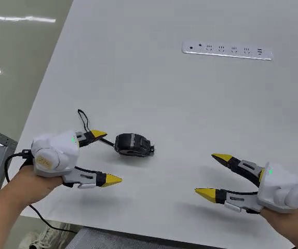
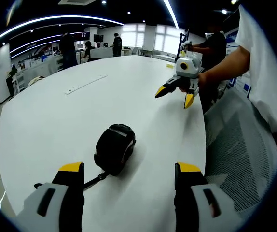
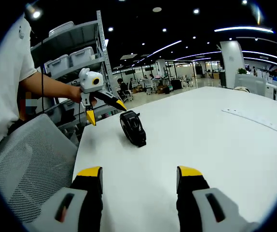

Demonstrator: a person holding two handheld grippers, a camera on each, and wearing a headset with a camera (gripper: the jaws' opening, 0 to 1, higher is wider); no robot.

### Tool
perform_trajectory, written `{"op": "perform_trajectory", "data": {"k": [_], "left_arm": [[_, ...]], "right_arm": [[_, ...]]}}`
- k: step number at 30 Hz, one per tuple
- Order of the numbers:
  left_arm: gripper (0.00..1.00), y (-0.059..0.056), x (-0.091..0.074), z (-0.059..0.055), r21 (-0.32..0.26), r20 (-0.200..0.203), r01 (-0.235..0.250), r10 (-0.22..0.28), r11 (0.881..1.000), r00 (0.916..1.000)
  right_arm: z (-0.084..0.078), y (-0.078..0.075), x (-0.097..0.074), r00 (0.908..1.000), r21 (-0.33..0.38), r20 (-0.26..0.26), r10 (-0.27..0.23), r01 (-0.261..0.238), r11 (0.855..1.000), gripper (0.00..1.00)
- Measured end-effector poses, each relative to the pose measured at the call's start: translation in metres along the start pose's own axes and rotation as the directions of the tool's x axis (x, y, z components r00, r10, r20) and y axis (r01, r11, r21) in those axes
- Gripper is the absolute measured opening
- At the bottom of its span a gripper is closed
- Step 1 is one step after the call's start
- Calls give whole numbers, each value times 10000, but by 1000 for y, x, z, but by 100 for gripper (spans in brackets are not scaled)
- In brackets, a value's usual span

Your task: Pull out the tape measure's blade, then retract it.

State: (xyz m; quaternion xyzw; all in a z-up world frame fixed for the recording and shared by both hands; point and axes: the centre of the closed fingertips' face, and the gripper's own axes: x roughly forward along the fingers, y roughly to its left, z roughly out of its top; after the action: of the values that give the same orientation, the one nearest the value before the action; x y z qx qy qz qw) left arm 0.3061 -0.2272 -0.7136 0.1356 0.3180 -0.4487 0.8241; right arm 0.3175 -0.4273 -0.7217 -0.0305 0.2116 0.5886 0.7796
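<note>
The tape measure lies untouched on the tabletop just ahead of the left gripper, whose jaws stand apart, apparently to seize it, while the right gripper, jaws likewise apart, waits well off.

- A large open-plan office or lab: rows of desks with people far behind, under long ceiling light strips.
- A metal shelf rack holds plastic storage boxes.
- A wide white worktable carries a power strip; a mesh chair stands beside it.
</note>
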Motion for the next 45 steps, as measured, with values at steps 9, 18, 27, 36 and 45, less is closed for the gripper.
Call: {"op": "perform_trajectory", "data": {"k": [9, 18, 27, 36, 45], "left_arm": [[72, 5, 14, -1, 244, -208, 251, -246, 9994, 9995], [72, 5, 21, 1, 406, -308, 588, -576, 9974, 9979], [71, 8, 28, 3, 517, -439, 778, -755, 9956, 9962], [67, 12, 40, 1, 499, -537, 930, -903, 9944, 9945], [61, 16, 47, -3, 408, -558, 990, -967, 9942, 9937]], "right_arm": [[0, -6, 15, 9998, -110, 8, 195, -195, 9997, 62], [-5, -6, 28, 9984, -488, -338, 464, -480, 9977, 62], [-8, -8, 40, 9970, -440, -408, 654, -672, 9968, 61], [-5, -10, 52, 9957, -487, -369, 853, -871, 9950, 58], [-4, -11, 66, 9947, -351, -279, 989, -999, 9944, 57]]}}
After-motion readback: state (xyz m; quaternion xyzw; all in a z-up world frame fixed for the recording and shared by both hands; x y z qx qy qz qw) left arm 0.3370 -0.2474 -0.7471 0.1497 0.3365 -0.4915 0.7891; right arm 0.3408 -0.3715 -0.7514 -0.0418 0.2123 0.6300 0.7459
